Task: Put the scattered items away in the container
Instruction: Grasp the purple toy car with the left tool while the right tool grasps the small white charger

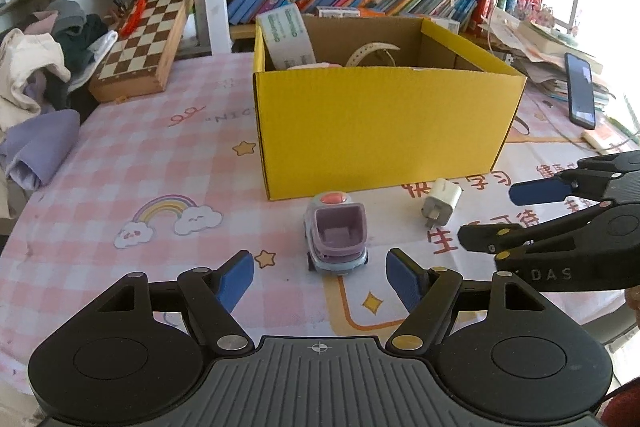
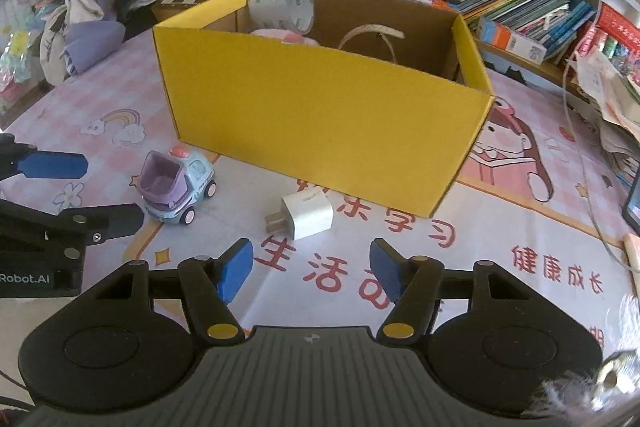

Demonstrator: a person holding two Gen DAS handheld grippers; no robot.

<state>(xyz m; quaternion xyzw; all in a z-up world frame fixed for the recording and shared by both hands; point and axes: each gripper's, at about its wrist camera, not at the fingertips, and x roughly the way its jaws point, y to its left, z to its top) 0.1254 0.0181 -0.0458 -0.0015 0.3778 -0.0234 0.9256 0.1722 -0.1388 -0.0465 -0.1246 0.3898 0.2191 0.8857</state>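
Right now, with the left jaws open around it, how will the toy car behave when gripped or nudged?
The toy car stands on wheels, so a nudge will probably roll it across the tablecloth. Its hard-looking plastic body looks stiff and light. The rounded sides may slip between the left gripper's jaws.

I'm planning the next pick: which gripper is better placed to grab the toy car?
Left. The left gripper is open with the toy car straight ahead between its fingers; the right gripper faces the white charger instead.

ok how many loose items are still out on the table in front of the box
2. The toy car sits ahead of the open left gripper; the white charger plug lies ahead of the open right gripper. Anything behind the yellow box is hidden.
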